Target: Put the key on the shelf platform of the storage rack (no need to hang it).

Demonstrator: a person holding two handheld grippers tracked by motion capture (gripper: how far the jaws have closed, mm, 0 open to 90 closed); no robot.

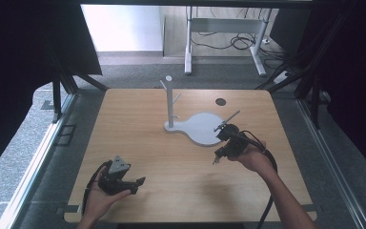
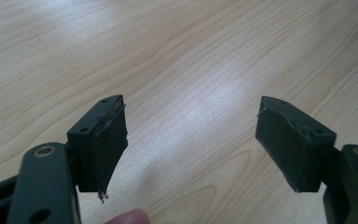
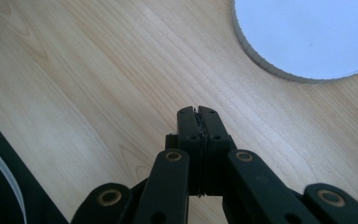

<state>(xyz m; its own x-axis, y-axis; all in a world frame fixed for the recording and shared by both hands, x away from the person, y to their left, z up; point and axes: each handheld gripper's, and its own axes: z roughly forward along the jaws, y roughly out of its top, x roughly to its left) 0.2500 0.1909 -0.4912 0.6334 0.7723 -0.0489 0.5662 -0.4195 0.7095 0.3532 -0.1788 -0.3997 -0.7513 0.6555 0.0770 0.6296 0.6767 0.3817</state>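
Note:
A white stand (image 1: 170,101) with short pegs rises from a flat white base plate (image 1: 202,129) in the middle of the wooden table (image 1: 138,148). My left gripper (image 1: 140,181) is held low near the table's front left, open, with bare wood between its pads (image 2: 105,144). My right gripper (image 1: 216,160) hovers just in front of the base plate's near edge, shut with nothing between its jaws (image 3: 198,112). The rounded rim of the base plate (image 3: 303,37) curves across the top right of the right gripper view.
A small dark round mark (image 1: 220,101) lies on the table behind the base plate. Beyond the far edge stands a white desk frame (image 1: 224,28) with cables on the floor. Dark curtains and metal struts (image 1: 57,95) flank both sides.

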